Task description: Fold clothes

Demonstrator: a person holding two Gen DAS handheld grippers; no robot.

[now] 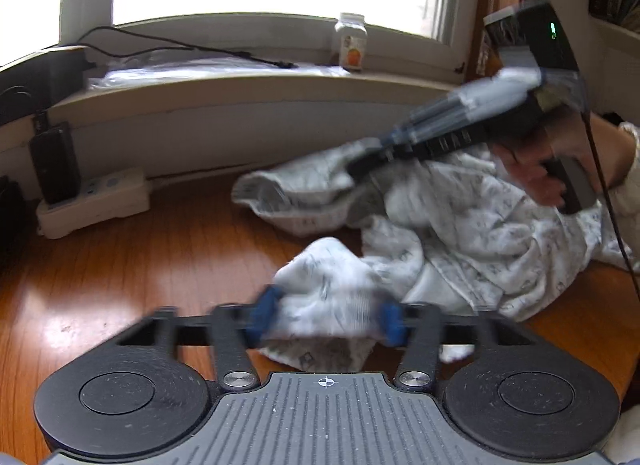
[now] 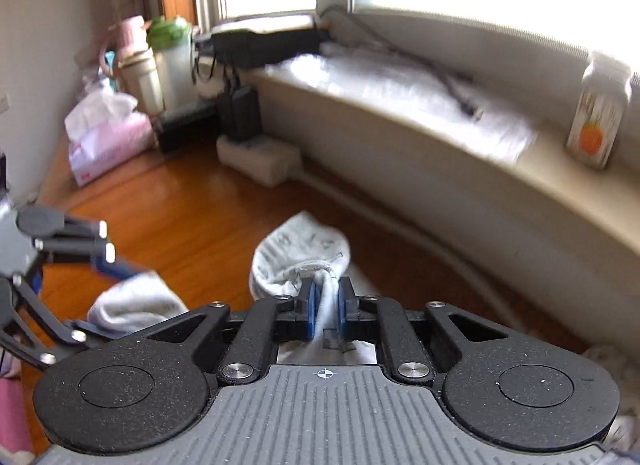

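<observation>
Right wrist: both grippers (image 2: 325, 305) (image 1: 326, 315) clamp garment (image 1: 460, 233) edges above bare wooden floor (image 1: 140, 265).

The wooden table (image 1: 120, 265) is glossy and reddish-brown. A crumpled white printed garment (image 1: 460, 233) lies on it from centre toward 3 o'clock. At 10 o'clock a white power strip (image 1: 94, 201) rests against the wall. The right view shows a tissue pack (image 2: 108, 145) at 10 o'clock.

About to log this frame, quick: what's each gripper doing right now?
Left gripper: closed on a bunch of the white printed garment.
Right gripper: closed on another fold of the garment.
</observation>
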